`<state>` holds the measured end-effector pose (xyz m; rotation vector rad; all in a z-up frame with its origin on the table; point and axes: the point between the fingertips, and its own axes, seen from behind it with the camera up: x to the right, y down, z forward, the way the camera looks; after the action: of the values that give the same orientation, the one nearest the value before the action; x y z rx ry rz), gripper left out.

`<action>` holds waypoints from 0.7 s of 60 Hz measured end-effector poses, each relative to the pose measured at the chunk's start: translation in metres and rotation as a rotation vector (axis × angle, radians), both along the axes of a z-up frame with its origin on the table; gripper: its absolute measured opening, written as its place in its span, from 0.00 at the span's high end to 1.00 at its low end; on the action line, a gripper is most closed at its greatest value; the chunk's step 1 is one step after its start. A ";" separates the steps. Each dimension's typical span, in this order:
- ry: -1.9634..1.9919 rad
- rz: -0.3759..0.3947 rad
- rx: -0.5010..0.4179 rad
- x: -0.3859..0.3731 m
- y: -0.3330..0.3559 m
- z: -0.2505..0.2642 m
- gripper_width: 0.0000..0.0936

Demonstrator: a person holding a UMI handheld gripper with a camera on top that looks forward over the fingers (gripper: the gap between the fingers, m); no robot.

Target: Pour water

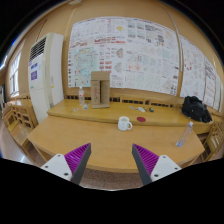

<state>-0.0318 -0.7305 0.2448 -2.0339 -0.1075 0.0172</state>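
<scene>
Gripper view: the gripper (pixel 110 160) hangs wide open, holding nothing — pouring hasn't begun. The white mug (pixel 124 123) sits mid-table (pixel 100 145), the bottle (pixel 82 97) near the far edge — both unreached.

gripper view | raised, level, facing table (pixel 100 140) and far wall
</scene>
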 end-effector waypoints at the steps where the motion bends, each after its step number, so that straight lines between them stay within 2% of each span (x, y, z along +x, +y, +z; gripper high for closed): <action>1: 0.002 -0.004 0.000 0.002 0.001 -0.004 0.10; 9: 0.008 -0.036 -0.028 0.037 -0.002 -0.031 0.10; 27: -0.020 -0.175 -0.122 0.244 0.008 -0.160 0.10; 34: -0.031 -0.228 -0.106 0.343 0.039 -0.187 0.10; 42: -0.050 -0.245 -0.050 0.443 0.098 -0.208 0.10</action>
<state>0.4115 -0.6329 0.0371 -2.0858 0.1123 -0.1861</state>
